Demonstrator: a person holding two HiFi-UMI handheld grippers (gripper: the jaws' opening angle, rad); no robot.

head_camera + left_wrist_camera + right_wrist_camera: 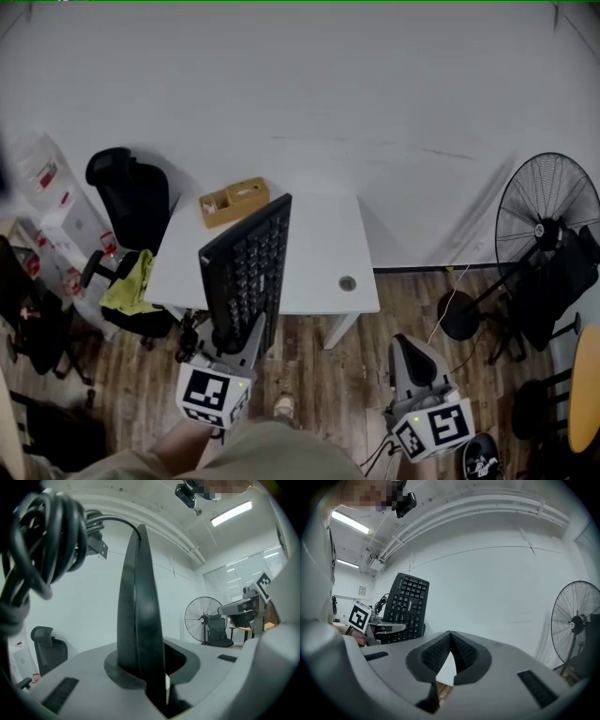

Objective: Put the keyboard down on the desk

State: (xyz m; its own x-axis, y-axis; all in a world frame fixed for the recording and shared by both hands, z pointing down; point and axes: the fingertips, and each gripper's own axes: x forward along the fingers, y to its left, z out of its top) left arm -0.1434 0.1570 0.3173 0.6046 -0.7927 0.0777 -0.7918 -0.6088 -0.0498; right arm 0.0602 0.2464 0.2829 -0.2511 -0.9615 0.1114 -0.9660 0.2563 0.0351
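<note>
A black keyboard [246,270] stands nearly on end in the air over the front left of the white desk [323,244]. My left gripper [228,339] is shut on its lower end. In the left gripper view the keyboard [138,616] rises edge-on from between the jaws, and its coiled black cable [42,545] hangs at the upper left. My right gripper [412,367] is lower right, over the wooden floor beside the desk, shut on nothing. The right gripper view has its pads [461,651] meeting, with the keyboard [404,607] and the left gripper's marker cube [359,616] off to the left.
A tan cardboard box [233,201] sits at the desk's back left corner, and a round cable hole [347,282] at its front right. A black office chair [131,202] with a yellow cloth [131,283] stands left of the desk. A standing fan [547,214] is at the right.
</note>
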